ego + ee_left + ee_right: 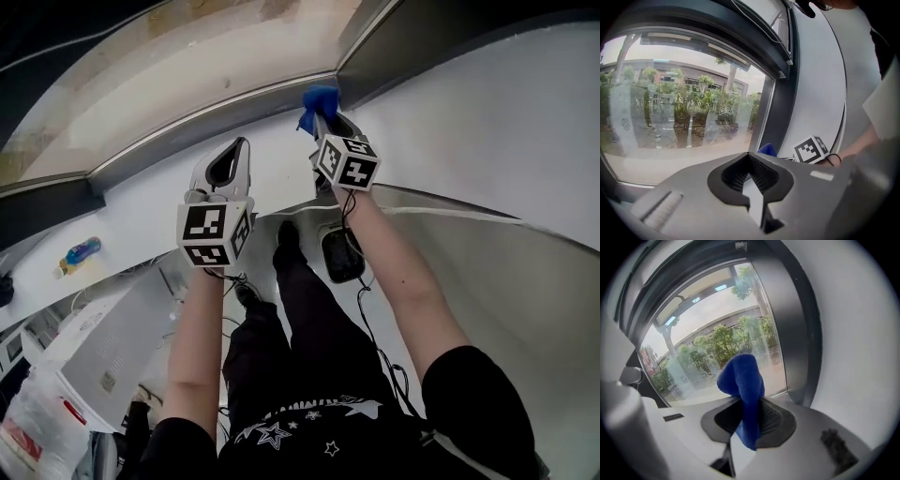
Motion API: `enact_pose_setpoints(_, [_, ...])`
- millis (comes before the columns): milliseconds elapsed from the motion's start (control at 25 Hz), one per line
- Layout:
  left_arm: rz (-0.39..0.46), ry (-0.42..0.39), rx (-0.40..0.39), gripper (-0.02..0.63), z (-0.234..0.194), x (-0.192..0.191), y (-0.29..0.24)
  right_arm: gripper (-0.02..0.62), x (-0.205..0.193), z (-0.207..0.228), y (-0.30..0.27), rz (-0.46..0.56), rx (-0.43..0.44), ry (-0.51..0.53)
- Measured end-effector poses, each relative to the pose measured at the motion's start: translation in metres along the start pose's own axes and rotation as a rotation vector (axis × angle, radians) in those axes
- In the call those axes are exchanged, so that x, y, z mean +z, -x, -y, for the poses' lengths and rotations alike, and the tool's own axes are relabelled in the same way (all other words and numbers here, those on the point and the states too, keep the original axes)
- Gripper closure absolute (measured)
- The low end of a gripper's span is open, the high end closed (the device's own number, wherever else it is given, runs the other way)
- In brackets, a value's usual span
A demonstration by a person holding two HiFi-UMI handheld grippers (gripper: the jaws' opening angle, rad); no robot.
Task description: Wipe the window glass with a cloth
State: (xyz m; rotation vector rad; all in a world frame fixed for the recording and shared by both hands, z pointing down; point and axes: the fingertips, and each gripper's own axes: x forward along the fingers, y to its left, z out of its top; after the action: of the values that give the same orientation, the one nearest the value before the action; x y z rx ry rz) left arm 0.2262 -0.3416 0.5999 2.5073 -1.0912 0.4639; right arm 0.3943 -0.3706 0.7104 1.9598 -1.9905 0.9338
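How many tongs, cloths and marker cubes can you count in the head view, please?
2 tongs: left tongs, right tongs
1 blue cloth
2 marker cubes
Total: 5

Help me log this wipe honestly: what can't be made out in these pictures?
- Whether the cloth touches the glass: in the head view the right gripper hides the contact; the right gripper view gives no depth.
- Streaks on the glass: reflections and outdoor trees mask them, left gripper view.
- Bottle label: too small, head view.
- Top of the window: cut off by the head view's edge.
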Motion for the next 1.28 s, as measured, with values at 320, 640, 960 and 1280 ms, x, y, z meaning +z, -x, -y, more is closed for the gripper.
enact_pose_setpoints(320, [0.033,-0.007,0.021,0.598,0.0,-0.002,0.088,0.518,-0.006,-0.064,0.057,0.014,0.039,0.066])
enact_pose_setpoints(640, [0.062,-0.08,0.071,0.598,-0.013,-0.011,0.218,0.518,0.008,-0.193,0.144,0.092,0.204,0.188])
enact_pose_setpoints(960, [0.136,-0.124,0.117,0.598,-0.002,0.0,0.362,0.518,0.015,-0.295,0.266,0.193,0.308,0.202])
enact_pose_setpoints(1280, [0.216,-0.111,0.128,0.598,0.016,0.004,0.462,0.518,-0.011,-0.352,0.37,0.223,0.349,0.25])
